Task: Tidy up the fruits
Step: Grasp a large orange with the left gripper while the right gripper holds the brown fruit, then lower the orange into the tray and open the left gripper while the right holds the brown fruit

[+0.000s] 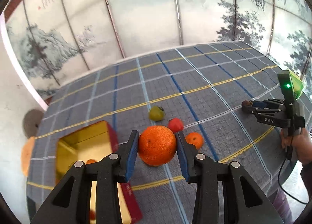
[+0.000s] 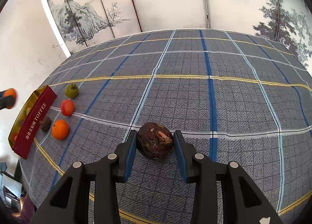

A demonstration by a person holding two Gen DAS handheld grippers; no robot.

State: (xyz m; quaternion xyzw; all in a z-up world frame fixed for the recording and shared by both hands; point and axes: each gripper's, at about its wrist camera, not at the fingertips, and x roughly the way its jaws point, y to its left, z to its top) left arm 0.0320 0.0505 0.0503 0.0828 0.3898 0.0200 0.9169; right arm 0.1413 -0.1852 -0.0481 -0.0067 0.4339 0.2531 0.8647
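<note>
The left gripper point(image 1: 157, 145) holds the big orange point(image 1: 157, 145) tightly above the checked cloth point(image 1: 195, 79), near the red tin point(image 1: 85, 146), while the right gripper point(image 2: 155, 142) is closed on a brown fruit point(image 2: 155, 140) resting on the cloth.

1. Held between the pads of the left gripper point(image 1: 157, 147): a large orange point(image 1: 157, 145), above the tablecloth point(image 2: 195, 97).
2. Left of it: an open toffee tin point(image 1: 85, 146).
3. Beside the tin, in a row: tomato point(image 2: 71, 90) farthest, then persimmon point(image 2: 67, 107), then mandarin point(image 2: 60, 129).
4. Well right of these, inside the right gripper point(image 2: 154, 142): a dark round fruit point(image 2: 155, 140) on the cloth.
</note>
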